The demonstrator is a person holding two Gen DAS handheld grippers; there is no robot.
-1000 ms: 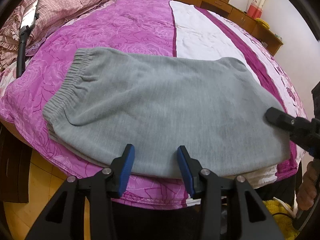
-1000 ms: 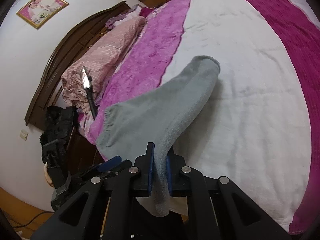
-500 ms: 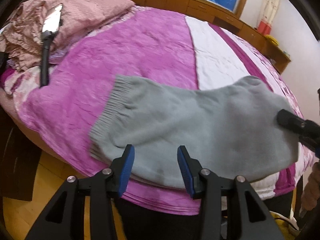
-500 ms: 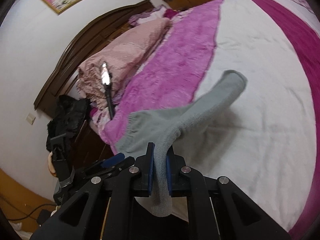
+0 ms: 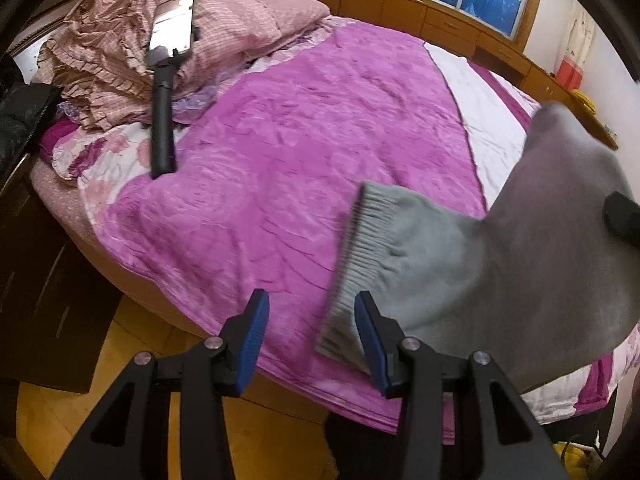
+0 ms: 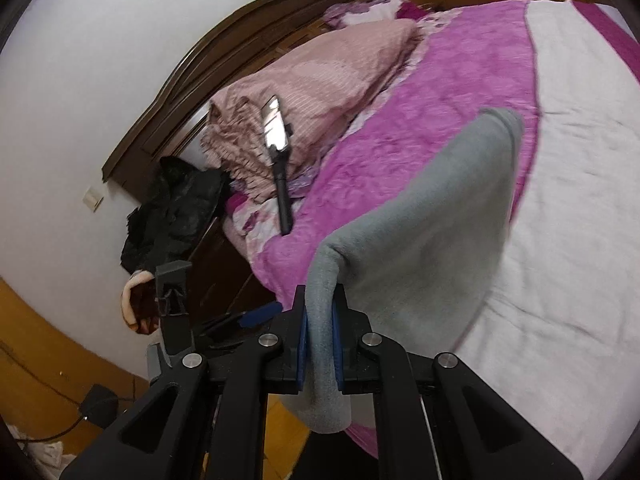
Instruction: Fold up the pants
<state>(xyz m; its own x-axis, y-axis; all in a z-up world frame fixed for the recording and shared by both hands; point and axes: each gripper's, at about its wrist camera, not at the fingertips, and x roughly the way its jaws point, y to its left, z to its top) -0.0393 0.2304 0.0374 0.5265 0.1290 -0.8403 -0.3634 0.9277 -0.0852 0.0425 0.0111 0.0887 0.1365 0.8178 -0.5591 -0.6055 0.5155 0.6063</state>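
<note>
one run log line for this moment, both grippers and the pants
left gripper: open, empty | right gripper: shut on grey pants | pants: lifted, partly off purple bed cover

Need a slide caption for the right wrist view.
Right gripper clamps grey pants, lifting them over the purple-and-white bed.

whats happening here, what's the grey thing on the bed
A person with a handheld gripper in each hand is folding grey pants on a bed with a purple and white bedspread. The right gripper is shut on one edge of the pants and holds it up off the bed, so the fabric hangs raised. The left gripper is open and holds nothing, with the ribbed waistband just ahead of it. A phone on a selfie stick lies against the pink bedding.
</note>
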